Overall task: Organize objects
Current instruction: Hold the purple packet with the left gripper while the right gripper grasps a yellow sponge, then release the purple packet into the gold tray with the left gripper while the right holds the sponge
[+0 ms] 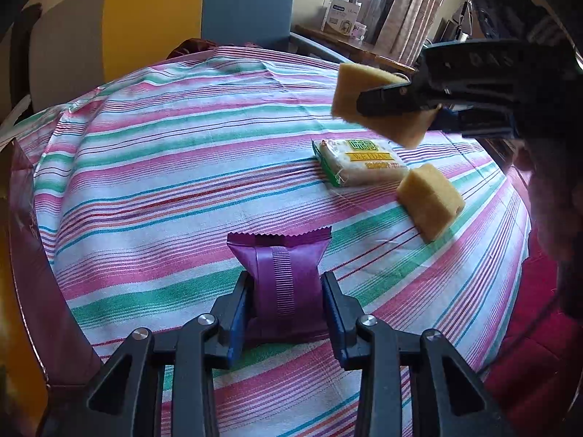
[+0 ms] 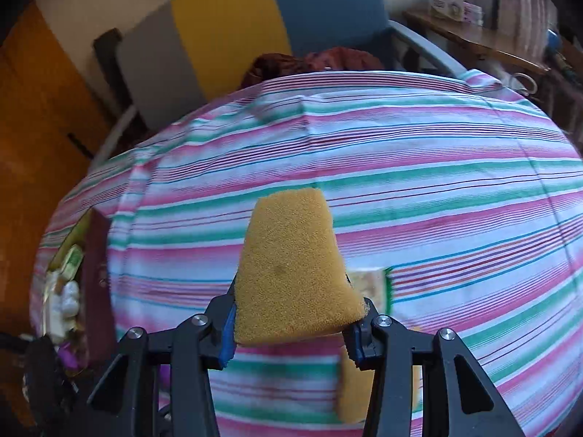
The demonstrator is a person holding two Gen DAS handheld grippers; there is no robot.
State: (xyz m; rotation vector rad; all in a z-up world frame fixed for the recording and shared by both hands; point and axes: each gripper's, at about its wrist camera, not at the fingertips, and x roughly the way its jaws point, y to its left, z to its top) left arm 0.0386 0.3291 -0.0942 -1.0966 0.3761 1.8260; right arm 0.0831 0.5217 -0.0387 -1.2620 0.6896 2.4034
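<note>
Left gripper (image 1: 286,291), bottom centre of the left wrist view: fingers pinching a purple snack packet (image 1: 282,273), blue pads tight on both its sides, crimped top edge pointing up-frame, packet over the striped tablecloth (image 1: 175,167)

Right of centre on the cloth: a yellow sponge block (image 1: 430,200) lying loose, just beside and touching a corner of a green-and-white wrapped packet (image 1: 359,162) with a yellow label band

Upper right of the same view: right gripper (image 1: 382,98) comes in from the right edge, fingers clamped on a second yellow sponge (image 1: 355,89), held clear above the cloth and above the wrapped packet

Right wrist view, bottom centre: that held sponge (image 2: 291,269) fills the gap between the pads, squeezed at its near end and flaring away from the camera. Frame is motion-blurred

Far left edge: a dark maroon container (image 2: 96,276) with pale packets inside, contents too blurred to name

Far back, top of both views: grey, yellow and blue panels (image 1: 153,14), a wooden shelf (image 1: 360,49) with boxes at upper right
</note>
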